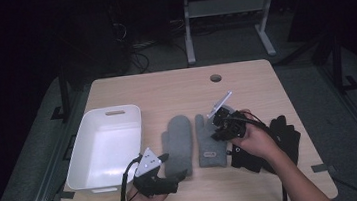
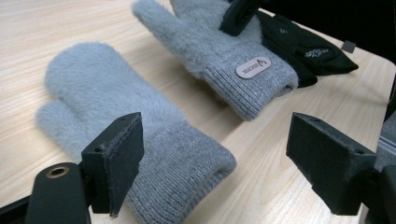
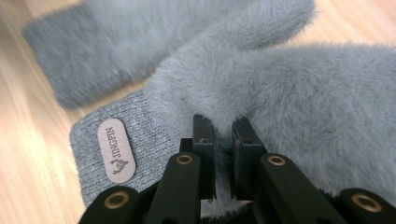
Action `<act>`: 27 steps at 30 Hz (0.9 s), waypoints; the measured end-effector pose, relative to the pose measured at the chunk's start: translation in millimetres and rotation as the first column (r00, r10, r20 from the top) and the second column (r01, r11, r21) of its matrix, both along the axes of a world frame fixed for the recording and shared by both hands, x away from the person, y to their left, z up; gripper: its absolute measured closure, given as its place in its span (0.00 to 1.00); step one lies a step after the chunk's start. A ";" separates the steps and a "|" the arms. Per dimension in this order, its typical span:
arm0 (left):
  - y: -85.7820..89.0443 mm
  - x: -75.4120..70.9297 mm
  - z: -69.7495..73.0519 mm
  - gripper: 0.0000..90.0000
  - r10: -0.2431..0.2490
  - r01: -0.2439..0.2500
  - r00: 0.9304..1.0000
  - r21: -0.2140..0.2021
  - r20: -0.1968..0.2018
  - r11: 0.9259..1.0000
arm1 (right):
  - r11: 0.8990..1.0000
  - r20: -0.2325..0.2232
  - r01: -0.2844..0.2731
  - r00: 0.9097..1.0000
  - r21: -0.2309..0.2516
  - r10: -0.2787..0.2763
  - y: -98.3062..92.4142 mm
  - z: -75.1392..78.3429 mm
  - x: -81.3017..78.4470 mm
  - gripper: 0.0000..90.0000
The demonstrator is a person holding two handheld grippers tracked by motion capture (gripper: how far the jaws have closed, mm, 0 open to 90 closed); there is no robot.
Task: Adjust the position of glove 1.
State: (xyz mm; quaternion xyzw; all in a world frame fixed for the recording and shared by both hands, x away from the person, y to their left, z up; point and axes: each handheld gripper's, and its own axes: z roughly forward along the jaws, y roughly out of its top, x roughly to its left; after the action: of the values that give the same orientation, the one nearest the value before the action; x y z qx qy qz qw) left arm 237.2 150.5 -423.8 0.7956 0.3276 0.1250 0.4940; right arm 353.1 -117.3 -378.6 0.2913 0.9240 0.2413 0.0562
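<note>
White bin [image 1: 107, 138] sits at the table's [image 1: 174, 83] left edge. Left gripper [image 1: 168, 171] rests low at the front edge, jaws spread wide with nothing between them, aimed at the cuff of the left grey mitten [image 1: 177, 145], which lies flat beside the bin. Just right of it lies the labelled grey mitten [image 1: 210, 142], tag near its cuff. Right gripper [image 1: 219, 135] pinches a fold of this mitten's fluffy pile; in the right gripper view the jaws stand nearly closed on the fabric. Black gloves [image 1: 283, 137] lie further right, partly under the person's right hand [image 1: 255, 141].
</note>
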 end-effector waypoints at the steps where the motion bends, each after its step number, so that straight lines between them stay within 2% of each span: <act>1: 0.4 -0.2 0.3 0.21 0.005 -0.005 1.000 -0.006 0.001 1.000 | 1.000 0.000 -0.005 1.000 0.005 0.005 1.6 2.2 0.2 0.92; 6: 2.1 -1.0 1.2 0.21 0.015 -0.014 1.000 -0.011 0.017 1.000 | 0.999 0.000 -0.030 1.000 0.020 0.030 15.4 12.3 1.0 0.92; 7: 2.4 -1.4 1.8 0.21 0.017 -0.017 1.000 -0.018 0.019 1.000 | 0.998 -0.004 -0.047 0.999 0.033 0.047 25.3 15.9 2.4 0.92; 10: 4.0 -2.7 3.5 0.21 0.026 -0.025 0.999 -0.017 0.028 1.000 | 0.996 -0.016 -0.068 0.997 0.051 0.069 38.3 19.2 4.5 0.92; 14: 7.0 -3.8 6.5 0.20 0.043 -0.041 0.998 -0.031 0.049 0.999 | 0.994 -0.011 -0.108 0.994 0.034 0.109 59.6 21.2 6.5 0.92; 16: 7.2 -3.8 6.8 0.20 0.043 -0.041 0.998 -0.035 0.040 0.999 | 0.993 -0.015 -0.117 0.993 0.028 0.118 65.7 21.2 8.1 0.92; 18: 9.1 -3.8 7.2 0.21 0.045 -0.045 0.998 -0.020 0.037 0.999 | 0.992 -0.038 -0.122 0.992 0.024 0.123 78.3 19.7 13.2 0.92; 24: 11.6 -3.2 8.2 0.21 0.059 -0.058 0.998 -0.037 0.032 0.998 | 0.988 -0.050 -0.157 0.986 0.005 0.157 97.3 13.9 14.4 0.91; 27: 10.5 -2.5 6.8 0.21 0.055 -0.054 0.998 -0.030 0.025 0.998 | 0.990 -0.043 -0.141 0.989 -0.009 0.141 105.8 1.4 17.3 0.87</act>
State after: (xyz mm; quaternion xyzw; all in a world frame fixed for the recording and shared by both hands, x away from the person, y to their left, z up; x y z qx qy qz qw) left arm 234.7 160.9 -417.0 0.7772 0.3446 0.1439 0.5064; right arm 370.4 -11.5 -377.3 0.2301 0.9446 0.2330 0.0212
